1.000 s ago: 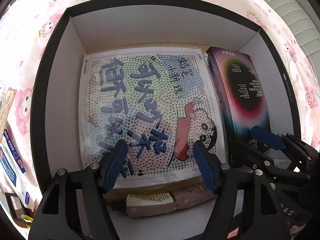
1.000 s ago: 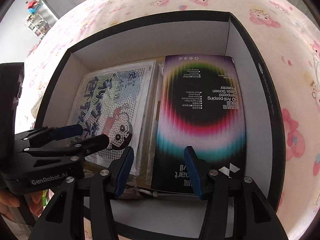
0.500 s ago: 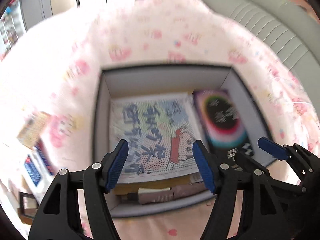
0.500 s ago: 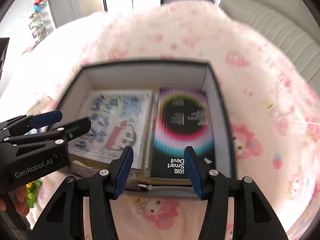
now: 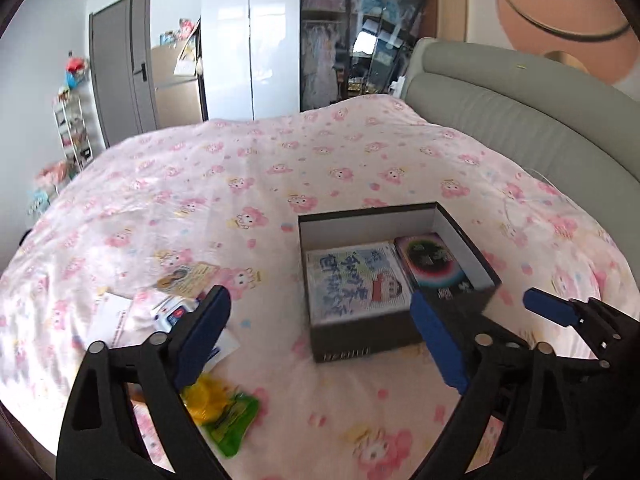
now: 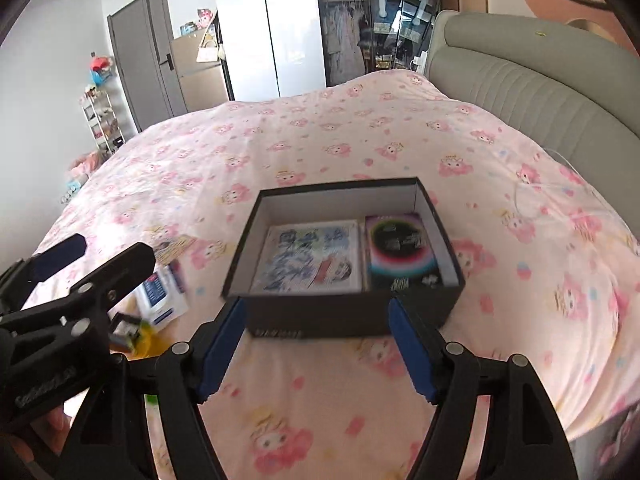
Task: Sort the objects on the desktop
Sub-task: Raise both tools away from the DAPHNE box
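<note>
A black box (image 5: pixel 360 340) (image 6: pixel 344 316) with white inner walls sits on the pink bedspread. Inside it lie a cartoon-print packet (image 5: pixel 356 280) (image 6: pixel 310 262) on the left and a dark rainbow-ring package (image 5: pixel 434 266) (image 6: pixel 400 248) on the right. My left gripper (image 5: pixel 320 340) hangs above the bed in front of the box, its jaws opening wide with nothing between them. My right gripper (image 6: pixel 316 352) hovers just short of the box's near wall, jaws also opening and empty. Loose items lie left of the box: a yellow-green packet (image 5: pixel 224 412), blue-and-white cards (image 5: pixel 172 314) (image 6: pixel 160 296) and a picture card (image 5: pixel 188 278).
The bed is covered by a pink cartoon-print spread (image 5: pixel 280 168). A grey padded headboard (image 5: pixel 520 120) runs along the right. Beyond the bed stand a white wardrobe (image 5: pixel 248 40), a grey door (image 5: pixel 120 68) and a shelf rack (image 5: pixel 74 132). A hand (image 6: pixel 24 440) holds the left gripper.
Both grippers have pulled back and up out of the box and tilted up, so the whole bed and room now show. Both sets of jaws stand wider than before.
</note>
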Tool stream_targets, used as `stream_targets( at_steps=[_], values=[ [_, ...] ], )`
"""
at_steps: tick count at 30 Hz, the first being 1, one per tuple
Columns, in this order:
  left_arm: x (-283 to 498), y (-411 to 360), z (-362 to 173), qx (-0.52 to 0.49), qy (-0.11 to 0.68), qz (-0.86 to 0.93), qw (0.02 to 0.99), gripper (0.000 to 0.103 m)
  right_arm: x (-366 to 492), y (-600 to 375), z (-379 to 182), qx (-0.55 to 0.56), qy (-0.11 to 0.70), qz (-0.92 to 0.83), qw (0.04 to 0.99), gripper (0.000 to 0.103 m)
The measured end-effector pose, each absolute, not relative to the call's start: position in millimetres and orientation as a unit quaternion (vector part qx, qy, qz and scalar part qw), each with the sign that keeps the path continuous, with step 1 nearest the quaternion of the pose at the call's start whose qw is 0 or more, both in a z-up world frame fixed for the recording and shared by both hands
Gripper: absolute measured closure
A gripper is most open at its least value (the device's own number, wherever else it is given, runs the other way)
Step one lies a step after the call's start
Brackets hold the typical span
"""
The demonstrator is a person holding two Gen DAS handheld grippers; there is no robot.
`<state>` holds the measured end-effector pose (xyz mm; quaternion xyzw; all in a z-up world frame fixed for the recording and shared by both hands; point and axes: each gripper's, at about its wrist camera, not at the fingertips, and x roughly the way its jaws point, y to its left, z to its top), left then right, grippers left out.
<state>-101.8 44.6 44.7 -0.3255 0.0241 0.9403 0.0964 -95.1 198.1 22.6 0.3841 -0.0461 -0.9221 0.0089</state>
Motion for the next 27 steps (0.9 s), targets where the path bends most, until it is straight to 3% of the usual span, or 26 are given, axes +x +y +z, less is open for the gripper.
stream_targets(
  at_steps=[9, 27],
  values=[
    [-48.5, 33.6, 37.8, -0.329, 0.01, 0.939, 0.094, 0.006, -46.7, 179.0, 8.7, 0.392, -0.04, -0.919, 0.022, 0.032],
    [-13.0, 23.0, 42.1, -0.303, 0.007, 0.95, 0.078, 0.006, -20.4, 163.5, 23.2, 0.365, -0.026, -0.93, 0.024, 0.032]
  ],
)
